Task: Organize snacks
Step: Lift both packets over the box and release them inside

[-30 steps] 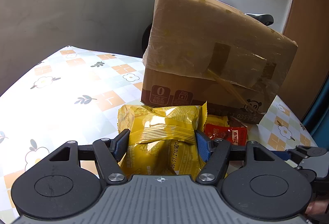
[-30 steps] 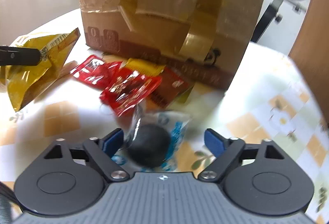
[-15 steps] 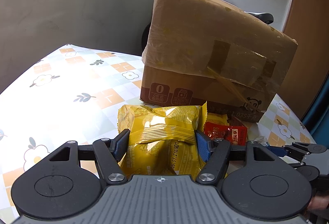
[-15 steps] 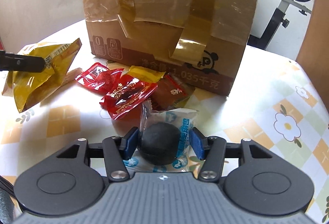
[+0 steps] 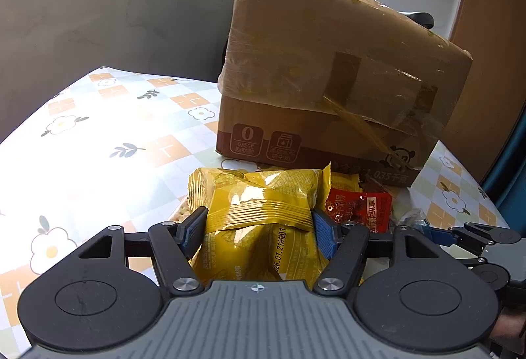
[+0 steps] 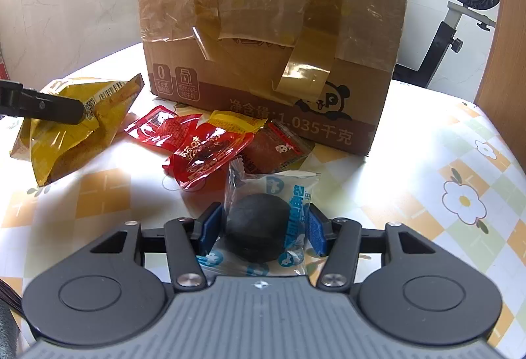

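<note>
Left gripper [image 5: 259, 224]: clenched on the yellow bag [image 5: 263, 211], a blue pad pressed into each side of it; low centre of the left wrist view. In the right wrist view one black finger of it shows at the left edge, against the same bag [image 6: 72, 128].
Right gripper [image 6: 261, 227]: clenched on the clear packet [image 6: 263, 227], which holds a round black snack; both blue pads touch the wrapper, low centre of the right wrist view. Its fingertips also show at the right edge of the left wrist view [image 5: 460, 234].
Yellow bag: crumpled between the pads, lower centre of the left wrist view, in front of the box [image 5: 328, 79].
Clear packet: blue print on the film, its top seal sticking up past the pads.
Red packets [image 6: 197, 145]: a loose pile on the table [image 6: 427, 145], centre of the right wrist view, between the yellow bag and the clear packet, just before the box.
Small yellow packet [image 6: 236, 122]: partly under the red ones.
Brown packet [image 6: 276, 148]: beside the red ones, near the box's lower edge.
Box: taped cardboard, upper centre in both views, standing on the table.
Table: cloth with orange squares and white flowers.
Exercise bike [image 6: 460, 13]: upper right, behind the table.
</note>
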Demonstrator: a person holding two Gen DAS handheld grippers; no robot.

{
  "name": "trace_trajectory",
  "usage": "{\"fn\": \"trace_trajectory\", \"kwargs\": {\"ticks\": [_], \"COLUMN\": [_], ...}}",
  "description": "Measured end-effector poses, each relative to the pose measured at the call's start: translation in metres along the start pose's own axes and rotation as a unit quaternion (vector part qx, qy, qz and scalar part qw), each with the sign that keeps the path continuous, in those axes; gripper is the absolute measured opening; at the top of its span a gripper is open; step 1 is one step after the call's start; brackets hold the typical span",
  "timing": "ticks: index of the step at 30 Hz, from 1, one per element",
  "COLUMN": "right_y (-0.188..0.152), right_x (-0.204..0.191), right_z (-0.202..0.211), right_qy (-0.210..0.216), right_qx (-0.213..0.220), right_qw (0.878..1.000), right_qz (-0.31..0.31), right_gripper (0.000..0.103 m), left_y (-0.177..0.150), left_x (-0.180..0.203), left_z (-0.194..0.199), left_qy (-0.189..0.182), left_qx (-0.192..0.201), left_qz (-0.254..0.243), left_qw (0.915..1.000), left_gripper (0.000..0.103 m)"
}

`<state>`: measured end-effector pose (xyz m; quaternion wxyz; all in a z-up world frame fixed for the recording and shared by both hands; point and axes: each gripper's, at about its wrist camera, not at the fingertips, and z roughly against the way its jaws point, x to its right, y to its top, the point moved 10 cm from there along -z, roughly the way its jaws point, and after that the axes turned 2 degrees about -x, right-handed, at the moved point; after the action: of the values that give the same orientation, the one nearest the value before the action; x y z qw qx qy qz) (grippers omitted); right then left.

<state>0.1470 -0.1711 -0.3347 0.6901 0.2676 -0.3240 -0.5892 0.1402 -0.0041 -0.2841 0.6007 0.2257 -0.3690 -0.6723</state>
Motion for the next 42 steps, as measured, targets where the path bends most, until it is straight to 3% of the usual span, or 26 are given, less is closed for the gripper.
{"fn": "trace_trajectory", "kwargs": {"ticks": [11, 20, 24, 30, 34, 38, 42], "right_y": [0.003, 0.023, 0.056, 0.137, 0.191, 0.233, 0.257], "right_x": [0.007, 0.033, 0.045, 0.056, 0.057, 0.058, 0.064], "right_z": [0.006, 0.037, 0.067, 0.115, 0.131, 0.118, 0.077], "right_qy": [0.013, 0.007, 0.005, 0.004, 0.014, 0.010, 0.010], "right_qx": [0.013, 0.042, 0.085, 0.175, 0.218, 0.223, 0.187], "right_qw": [0.999, 0.997, 0.994, 0.984, 0.976, 0.975, 0.982], "right_qz": [-0.027, -0.067, -0.063, -0.032, -0.013, 0.010, 0.002], "right_gripper": [0.050, 0.049, 0.049, 0.049, 0.049, 0.049, 0.049], "left_y": [0.007, 0.057, 0.096, 0.165, 0.202, 0.229, 0.245], "left_x": [-0.001, 0.001, 0.009, 0.038, 0.059, 0.080, 0.092], "left_z": [0.010, 0.038, 0.058, 0.079, 0.074, 0.054, 0.017], "left_qy": [0.002, 0.002, -0.007, -0.031, -0.049, -0.050, -0.040], "left_qx": [0.017, 0.084, 0.127, 0.192, 0.206, 0.208, 0.190], "left_qz": [-0.006, -0.027, -0.042, -0.069, -0.067, -0.080, -0.095], "left_qw": [0.9998, 0.9961, 0.9910, 0.9786, 0.9751, 0.9737, 0.9763], "left_gripper": [0.069, 0.069, 0.070, 0.070, 0.070, 0.070, 0.070]}}
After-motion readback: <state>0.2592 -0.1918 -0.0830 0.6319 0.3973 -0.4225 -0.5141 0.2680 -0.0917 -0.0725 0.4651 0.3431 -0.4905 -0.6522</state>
